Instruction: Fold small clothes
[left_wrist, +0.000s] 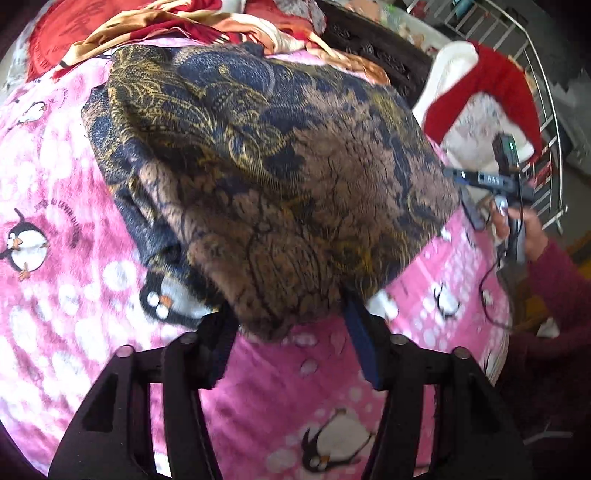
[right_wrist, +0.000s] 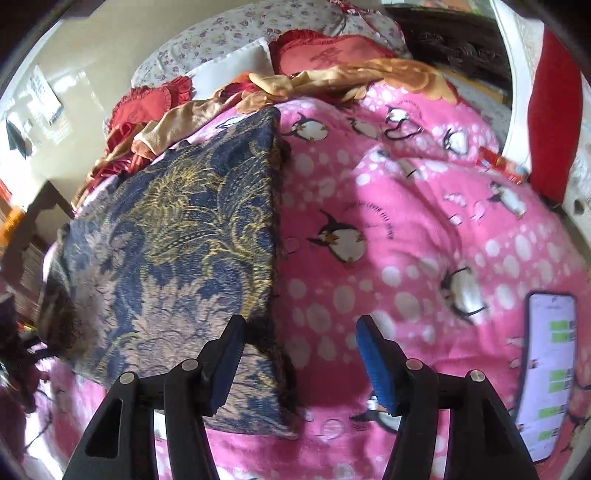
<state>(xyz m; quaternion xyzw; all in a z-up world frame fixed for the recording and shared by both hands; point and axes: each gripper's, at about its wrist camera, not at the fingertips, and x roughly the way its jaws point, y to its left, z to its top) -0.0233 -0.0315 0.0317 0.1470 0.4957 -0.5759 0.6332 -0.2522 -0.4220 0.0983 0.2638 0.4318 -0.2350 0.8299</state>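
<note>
One patterned cloth (two grippers)

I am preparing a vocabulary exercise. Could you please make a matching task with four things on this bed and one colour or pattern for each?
Things:
1. folded paisley garment
2. fleece bed blanket
3. smartphone with lit screen
4. fringed cushion

Descriptions:
A. red
B. white with green message bubbles
C. navy, brown and gold
D. pink with penguins

Pairs: 1-C, 2-D, 3-B, 4-A
</note>
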